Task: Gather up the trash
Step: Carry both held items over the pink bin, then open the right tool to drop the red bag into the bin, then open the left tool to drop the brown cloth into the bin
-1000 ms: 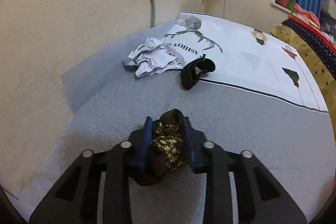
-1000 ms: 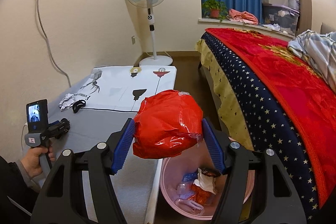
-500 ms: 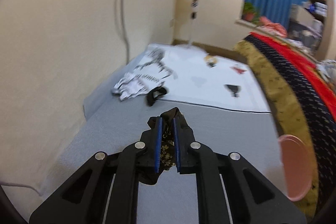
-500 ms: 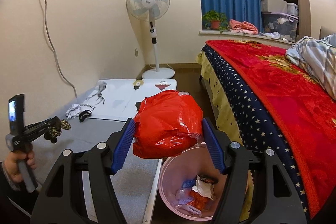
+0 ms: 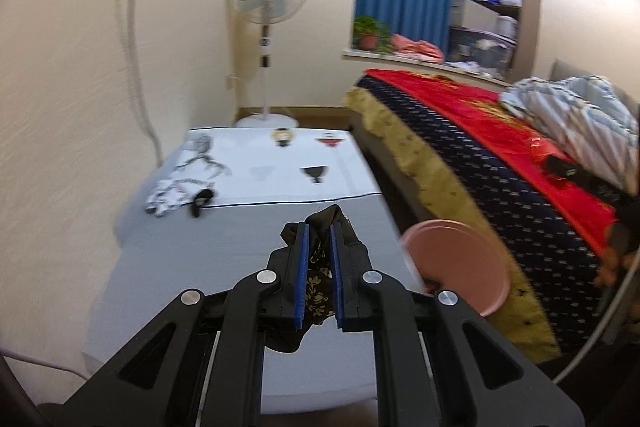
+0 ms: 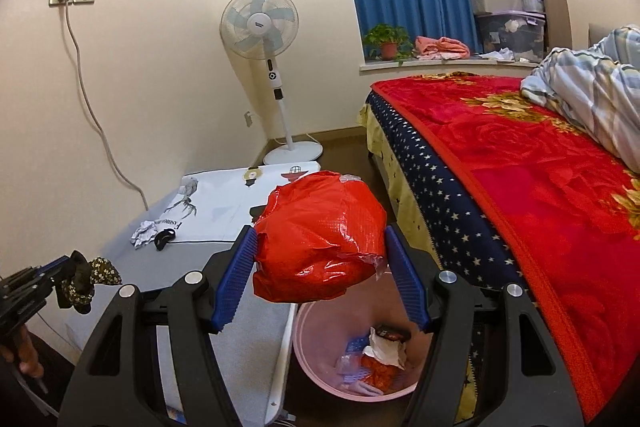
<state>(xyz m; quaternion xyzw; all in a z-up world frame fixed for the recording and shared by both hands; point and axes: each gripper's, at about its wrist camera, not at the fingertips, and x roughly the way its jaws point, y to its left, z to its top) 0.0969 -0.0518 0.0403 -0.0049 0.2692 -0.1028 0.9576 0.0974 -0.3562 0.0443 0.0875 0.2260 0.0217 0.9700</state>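
— What have you got on the left side?

— My left gripper (image 5: 319, 259) is clamped narrow on a dark, flower-patterned scrap of cloth (image 5: 318, 275), which bulges out ahead of the blue pads and hangs below them. My jaws have just been closing on it. It is lifted clear of the grey mat (image 5: 224, 267). Farther back on that mat lie a crumpled paper (image 6: 145, 233) and, just beside it, a small black item (image 6: 164, 239).

— And on the right?

— My right gripper (image 6: 320, 263) stands fairly wide, both pads pressed against a crumpled red plastic bag (image 6: 320, 239), held in the air.

— Where is the bin?

— The pink bin (image 6: 308, 343) sits on the floor between the mat and the bed (image 6: 520, 187), below the red bag. Wrappers and paper (image 6: 384, 349) already lie inside it.
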